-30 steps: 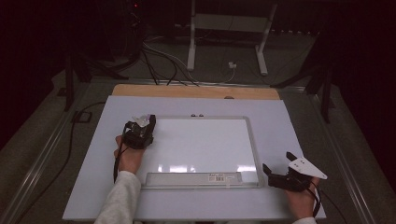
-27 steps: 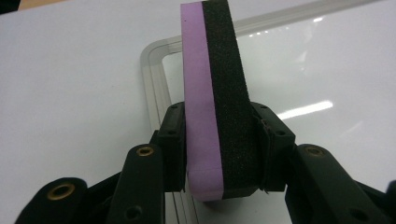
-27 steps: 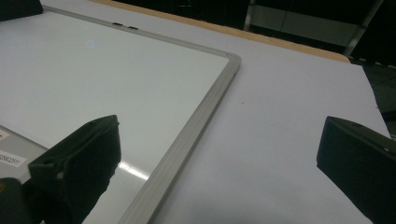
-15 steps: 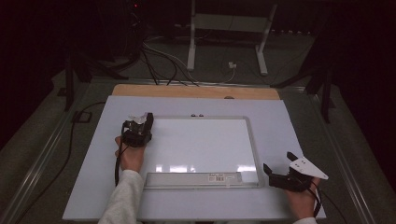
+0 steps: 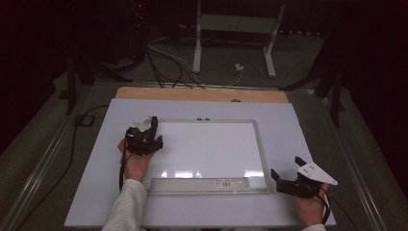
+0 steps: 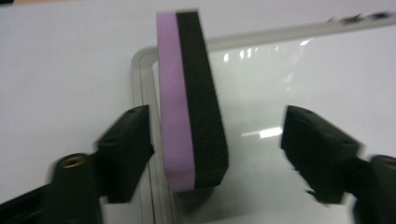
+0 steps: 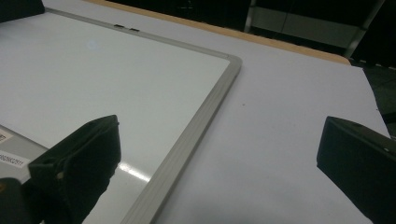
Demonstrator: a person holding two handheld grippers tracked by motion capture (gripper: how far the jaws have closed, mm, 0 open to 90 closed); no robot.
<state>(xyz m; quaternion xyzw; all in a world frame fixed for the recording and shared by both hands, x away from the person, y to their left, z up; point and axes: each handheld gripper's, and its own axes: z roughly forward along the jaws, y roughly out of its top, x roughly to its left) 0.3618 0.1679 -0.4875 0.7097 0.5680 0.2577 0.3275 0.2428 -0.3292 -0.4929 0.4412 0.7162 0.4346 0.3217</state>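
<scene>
A white whiteboard (image 5: 211, 147) with a grey frame lies flat on the pale table cover. A purple-and-black foam eraser (image 6: 191, 116) stands on its edge at the board's near-left corner, also seen as a dark upright block (image 5: 153, 124) in the high view. My left gripper (image 5: 153, 135) is open around the eraser; its jaws (image 6: 215, 154) stand wide, the left jaw close beside the purple face, the right jaw well apart. My right gripper (image 5: 285, 175) rests open off the board's lower right corner, nothing between its jaws (image 7: 217, 163).
The board's tray (image 5: 199, 184) with a small label runs along its near edge. A wooden strip (image 5: 202, 94) borders the table's far side. Beyond it, cables (image 5: 168, 62) and a white stand (image 5: 235, 29) sit on the dark floor.
Hardly anything differs. The left hand has shifted very slightly by the board's left edge; the right hand and its gripper have stayed put.
</scene>
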